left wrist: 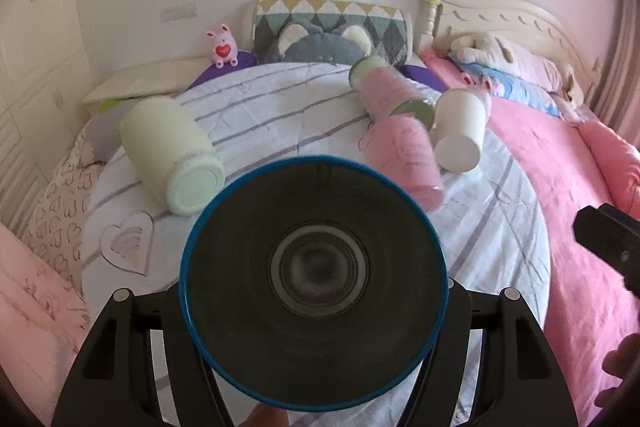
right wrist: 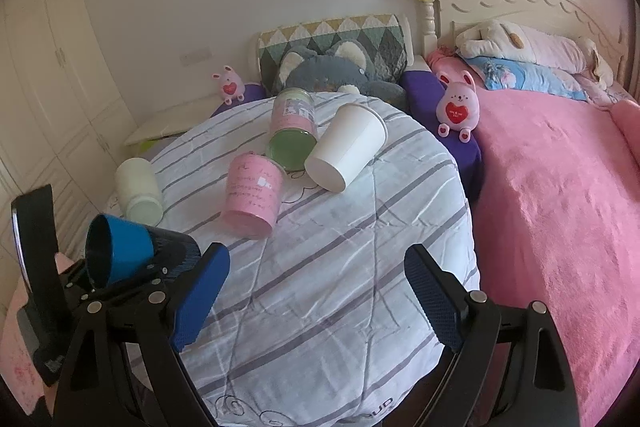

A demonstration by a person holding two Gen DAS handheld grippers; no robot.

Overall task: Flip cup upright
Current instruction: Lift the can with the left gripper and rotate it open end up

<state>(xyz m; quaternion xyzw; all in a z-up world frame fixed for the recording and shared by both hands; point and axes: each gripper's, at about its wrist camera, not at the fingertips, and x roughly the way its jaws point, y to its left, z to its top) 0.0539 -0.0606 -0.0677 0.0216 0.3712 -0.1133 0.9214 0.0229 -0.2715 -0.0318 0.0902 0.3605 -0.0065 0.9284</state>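
Striped quilt (right wrist: 340,267) over a round surface beside the pink bed (right wrist: 560,207). Blue cup (left wrist: 314,281) in my left gripper (left wrist: 314,307), clamped by its dark base and held off the quilt on its side, mouth toward the left camera: blue rim, dark inside. My right gripper (right wrist: 316,299) spread wide, empty. White cup (right wrist: 346,147), pink cup (right wrist: 252,195), cream cup (right wrist: 138,189) lie tipped over.

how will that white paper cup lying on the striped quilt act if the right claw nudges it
The white paper cup lies on its side, so it would probably roll in a curve, being tapered. It looks thin and empty, likely light and easily crushed. The soft striped quilt may damp rolling, and the green-lidded jar beside it could block it.
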